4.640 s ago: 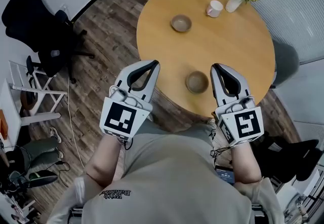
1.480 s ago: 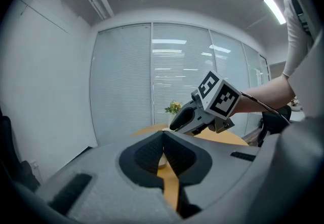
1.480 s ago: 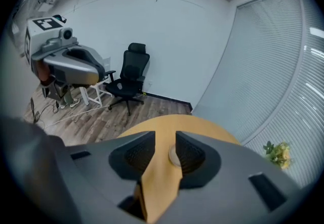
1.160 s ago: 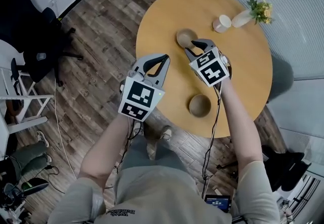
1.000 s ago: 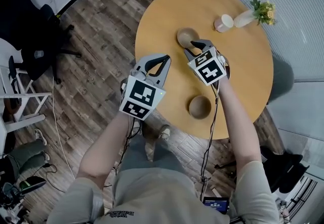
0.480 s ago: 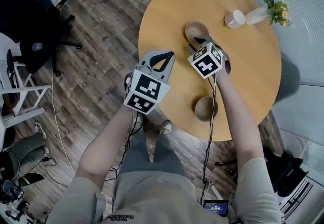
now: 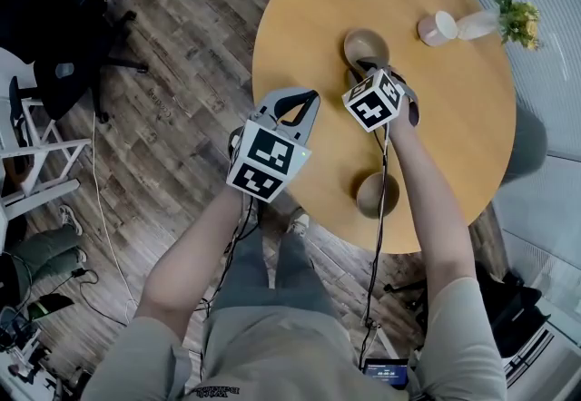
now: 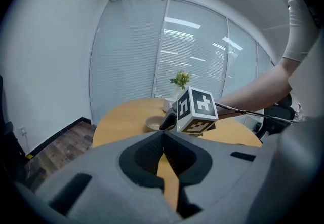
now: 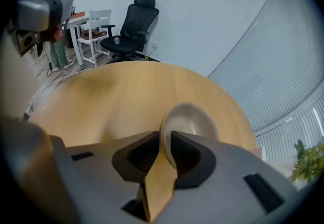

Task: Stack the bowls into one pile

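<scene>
The far bowl (image 9: 195, 116) is pinched at its rim by the right gripper (image 9: 166, 139); the left gripper (image 8: 163, 136) is held closed, empty.

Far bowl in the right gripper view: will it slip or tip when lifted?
Probably rigid; the far bowl looks smooth and glazed, so it may be slippery. The right gripper pinches only its near rim, so it will likely hang tilted when lifted.

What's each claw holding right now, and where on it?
The right claw is closed on the far bowl, gripping the part of its rim nearest the person. The left claw is shut and holds nothing.
</scene>
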The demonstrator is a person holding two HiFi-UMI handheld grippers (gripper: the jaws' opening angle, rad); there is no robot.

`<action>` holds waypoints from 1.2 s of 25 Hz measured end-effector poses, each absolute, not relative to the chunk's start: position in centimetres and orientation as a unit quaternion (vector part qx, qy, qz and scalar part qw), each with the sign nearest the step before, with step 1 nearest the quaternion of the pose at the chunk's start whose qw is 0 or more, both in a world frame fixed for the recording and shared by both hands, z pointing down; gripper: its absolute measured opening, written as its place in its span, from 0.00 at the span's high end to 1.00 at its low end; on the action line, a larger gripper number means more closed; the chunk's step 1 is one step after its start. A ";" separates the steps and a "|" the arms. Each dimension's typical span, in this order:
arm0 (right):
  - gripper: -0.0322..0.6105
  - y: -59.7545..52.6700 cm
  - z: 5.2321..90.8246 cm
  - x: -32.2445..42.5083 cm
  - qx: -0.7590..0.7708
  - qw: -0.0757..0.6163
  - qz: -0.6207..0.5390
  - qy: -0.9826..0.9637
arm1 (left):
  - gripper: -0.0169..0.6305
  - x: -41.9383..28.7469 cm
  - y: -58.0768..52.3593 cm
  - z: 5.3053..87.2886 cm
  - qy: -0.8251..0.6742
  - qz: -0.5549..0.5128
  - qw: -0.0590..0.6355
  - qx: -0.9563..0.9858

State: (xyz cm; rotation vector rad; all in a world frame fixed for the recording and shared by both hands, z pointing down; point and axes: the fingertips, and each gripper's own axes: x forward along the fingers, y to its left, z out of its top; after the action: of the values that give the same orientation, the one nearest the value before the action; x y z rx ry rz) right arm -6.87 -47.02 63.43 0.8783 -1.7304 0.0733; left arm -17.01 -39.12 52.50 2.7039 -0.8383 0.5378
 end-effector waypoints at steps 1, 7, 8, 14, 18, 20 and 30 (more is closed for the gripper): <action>0.83 -47.1 63.6 -6.8 0.373 0.566 0.027 -0.734 | 0.95 -17.1 -39.1 52.7 -0.289 0.186 0.131 0.930; 0.89 -47.1 64.1 -7.0 0.373 0.565 0.023 -0.735 | 0.95 -17.3 -39.1 53.1 -0.291 0.190 0.135 0.928; 0.89 -47.0 64.0 -7.1 0.373 0.563 0.027 -0.737 | 0.95 -17.3 -39.0 53.1 -0.291 0.190 0.135 0.928; 0.89 -46.4 62.3 -7.3 0.384 0.547 0.033 -0.743 | 0.95 -17.4 -38.8 52.1 -0.294 0.188 0.130 0.928; 0.89 -46.1 59.8 -7.2 0.398 0.529 0.029 -0.749 | 0.95 -17.4 -38.7 50.9 -0.297 0.186 0.122 0.929; 0.89 -46.1 58.1 -6.9 0.409 0.517 0.026 -0.751 | 0.95 -17.2 -38.8 50.1 -0.297 0.182 0.116 0.930; 0.89 -43.7 48.4 -6.6 0.463 0.435 0.022 -0.772 | 0.95 -17.6 -38.2 45.1 -0.311 0.164 0.097 0.931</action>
State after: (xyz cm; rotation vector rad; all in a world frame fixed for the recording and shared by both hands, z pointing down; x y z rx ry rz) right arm -6.58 -43.71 48.37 1.1519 -1.9220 0.0558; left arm -17.61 -38.18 45.09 2.7583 -0.9210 0.4856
